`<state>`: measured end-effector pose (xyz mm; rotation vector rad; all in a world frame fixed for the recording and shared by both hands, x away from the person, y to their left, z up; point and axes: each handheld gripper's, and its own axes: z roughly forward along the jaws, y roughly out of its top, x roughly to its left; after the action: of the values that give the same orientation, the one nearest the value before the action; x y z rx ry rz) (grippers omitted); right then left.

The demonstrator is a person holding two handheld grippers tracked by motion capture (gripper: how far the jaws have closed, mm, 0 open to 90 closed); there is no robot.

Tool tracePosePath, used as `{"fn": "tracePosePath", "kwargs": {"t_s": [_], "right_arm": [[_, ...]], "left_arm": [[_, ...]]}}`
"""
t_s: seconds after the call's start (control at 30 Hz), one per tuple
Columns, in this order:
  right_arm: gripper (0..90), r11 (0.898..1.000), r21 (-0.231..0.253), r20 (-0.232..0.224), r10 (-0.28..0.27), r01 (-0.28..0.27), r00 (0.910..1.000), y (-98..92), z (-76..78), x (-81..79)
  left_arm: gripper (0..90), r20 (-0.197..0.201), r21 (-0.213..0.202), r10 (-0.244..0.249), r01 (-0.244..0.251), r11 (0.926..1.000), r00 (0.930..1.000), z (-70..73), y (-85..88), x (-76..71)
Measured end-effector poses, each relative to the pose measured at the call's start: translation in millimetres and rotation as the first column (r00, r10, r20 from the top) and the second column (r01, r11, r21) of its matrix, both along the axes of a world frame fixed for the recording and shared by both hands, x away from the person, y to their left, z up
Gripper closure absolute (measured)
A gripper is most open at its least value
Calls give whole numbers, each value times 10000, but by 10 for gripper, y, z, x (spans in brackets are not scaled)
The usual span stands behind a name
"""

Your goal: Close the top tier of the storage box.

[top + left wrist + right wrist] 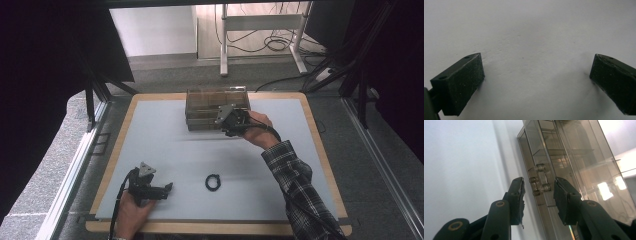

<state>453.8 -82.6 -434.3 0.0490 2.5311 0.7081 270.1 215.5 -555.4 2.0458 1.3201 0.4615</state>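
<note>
A smoky, see-through drawer box stands at the far middle of the pale mat. My right gripper is at the box's front. In the right gripper view, a small clear handle on the box sits between the jaws of my right gripper, with a gap on each side, so the gripper is open. My left gripper rests near the front left corner of the mat, held by a hand. In the left gripper view, the left gripper is wide open over bare mat.
A small black ring lies on the mat toward the front middle. The mat sits on a wooden board with a raised edge. Dark curtains and metal rails flank the table. Desk legs and cables stand beyond it.
</note>
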Motion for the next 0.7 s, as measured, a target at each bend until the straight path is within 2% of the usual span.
{"fn": "tracePosePath", "kwargs": {"t_s": [0.23,0.7], "right_arm": [[597,9996,291,-420,-48,60,9991,-59,71,92],[632,9997,-67,-839,-239,234,9962,-201,128,271]], "left_arm": [[0,1,1,1,-1,10000,10000,0,0,0],[0,-1,-2,1,-1,10000,10000,0,0,0]]}}
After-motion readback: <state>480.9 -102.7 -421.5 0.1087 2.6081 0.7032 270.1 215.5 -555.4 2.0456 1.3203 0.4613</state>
